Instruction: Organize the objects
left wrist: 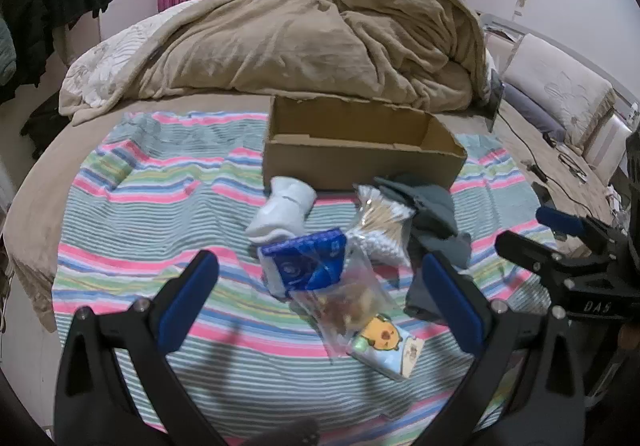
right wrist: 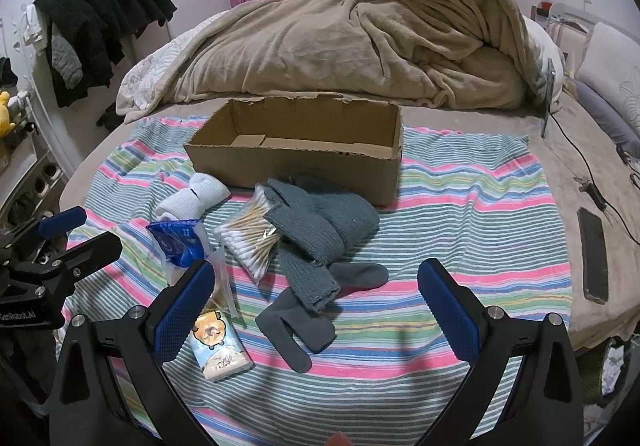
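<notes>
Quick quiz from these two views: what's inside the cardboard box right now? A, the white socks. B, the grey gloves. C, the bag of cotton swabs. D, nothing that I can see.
D: the cardboard box shows only its bare floor, while the white socks, the bag of cotton swabs and the grey gloves all lie on the striped blanket in front of it.

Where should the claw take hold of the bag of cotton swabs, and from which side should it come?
Grip the bag of cotton swabs across its narrow middle, coming from above with the right claw, which is open. The bag lies flat and long on the striped cloth, its right edge against the grey knitted gloves, so a side approach looks blocked.
</notes>
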A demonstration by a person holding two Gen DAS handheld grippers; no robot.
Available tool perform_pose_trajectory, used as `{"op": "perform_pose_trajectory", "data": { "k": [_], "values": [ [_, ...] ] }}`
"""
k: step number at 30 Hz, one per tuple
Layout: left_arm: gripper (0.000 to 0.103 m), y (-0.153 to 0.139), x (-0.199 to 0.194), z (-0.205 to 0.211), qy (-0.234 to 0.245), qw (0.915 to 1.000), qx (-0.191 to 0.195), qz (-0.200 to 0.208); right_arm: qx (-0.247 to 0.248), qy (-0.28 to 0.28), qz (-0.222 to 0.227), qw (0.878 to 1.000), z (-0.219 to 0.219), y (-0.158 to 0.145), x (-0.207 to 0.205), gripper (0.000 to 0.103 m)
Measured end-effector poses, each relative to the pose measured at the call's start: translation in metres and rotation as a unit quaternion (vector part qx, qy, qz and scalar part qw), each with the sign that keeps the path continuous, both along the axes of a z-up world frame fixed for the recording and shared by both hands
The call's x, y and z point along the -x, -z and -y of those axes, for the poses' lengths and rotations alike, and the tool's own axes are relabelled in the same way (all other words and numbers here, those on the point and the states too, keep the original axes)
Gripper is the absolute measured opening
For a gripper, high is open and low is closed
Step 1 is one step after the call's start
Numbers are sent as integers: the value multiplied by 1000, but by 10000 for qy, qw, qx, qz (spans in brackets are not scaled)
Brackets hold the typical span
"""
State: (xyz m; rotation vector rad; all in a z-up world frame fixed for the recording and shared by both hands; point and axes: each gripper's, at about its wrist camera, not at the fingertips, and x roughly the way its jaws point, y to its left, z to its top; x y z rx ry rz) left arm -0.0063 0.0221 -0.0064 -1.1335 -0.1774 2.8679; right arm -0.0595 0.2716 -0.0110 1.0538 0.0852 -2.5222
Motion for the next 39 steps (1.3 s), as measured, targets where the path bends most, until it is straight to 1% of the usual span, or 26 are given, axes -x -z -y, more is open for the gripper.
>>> {"op": "perform_pose_trajectory", "data": {
  "k": [17, 39],
  "values": [
    [103, -4, -3, -3, 65, 9999, -116, -43, 77, -8, -47, 10000, -1, -6, -3, 103],
    [103, -7, -5, -4, 63, 9999, -112, -101, 93, -20, -89, 9999, 1, -9, -4, 103]
  ]
}}
